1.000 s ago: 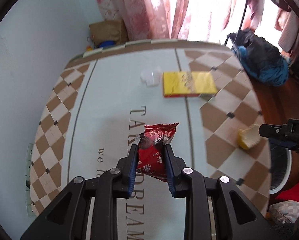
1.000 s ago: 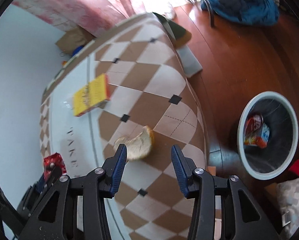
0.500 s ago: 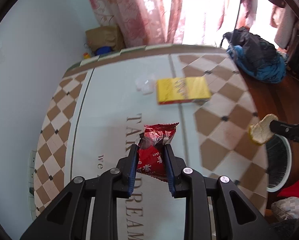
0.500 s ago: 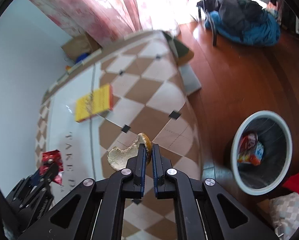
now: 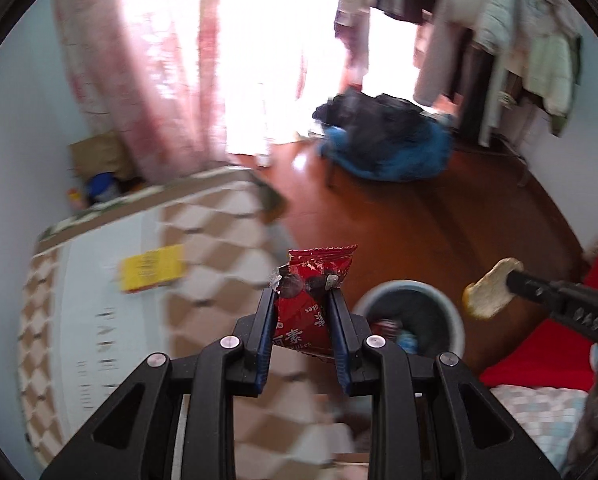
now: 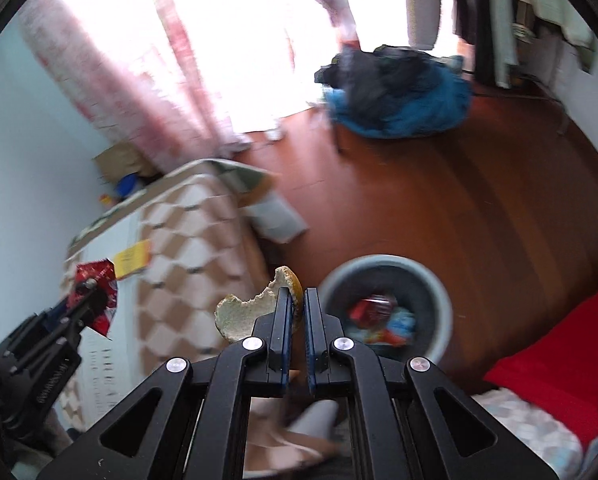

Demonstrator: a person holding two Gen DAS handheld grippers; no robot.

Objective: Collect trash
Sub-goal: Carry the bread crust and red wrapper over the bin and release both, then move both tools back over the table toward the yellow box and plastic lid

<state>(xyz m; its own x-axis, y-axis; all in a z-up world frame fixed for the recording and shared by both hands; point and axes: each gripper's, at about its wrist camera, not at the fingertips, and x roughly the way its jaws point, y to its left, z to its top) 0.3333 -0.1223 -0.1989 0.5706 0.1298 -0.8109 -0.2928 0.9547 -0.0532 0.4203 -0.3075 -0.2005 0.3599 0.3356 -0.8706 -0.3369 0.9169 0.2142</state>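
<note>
My left gripper (image 5: 301,300) is shut on a red snack wrapper (image 5: 313,284) and holds it in the air past the table edge, just left of the grey round trash bin (image 5: 447,308) on the floor. My right gripper (image 6: 295,296) is shut on a bitten piece of bread (image 6: 255,312), held above the floor left of the bin (image 6: 431,284). The bread (image 5: 491,294) also shows in the left wrist view, right of the bin. The bin holds several wrappers (image 6: 379,314).
The table with the checked cloth (image 5: 203,240) lies to the left, with a yellow box (image 5: 151,268) on it. A blue and black pile of clothes (image 6: 395,96) sits on the brown wooden floor (image 6: 479,220). A red cushion (image 6: 559,348) lies at the right.
Both grippers have swung right, off the table and toward the bin, carrying the wrapper and the bread. A second ago the right gripper was open around the bread; it shut on it.
</note>
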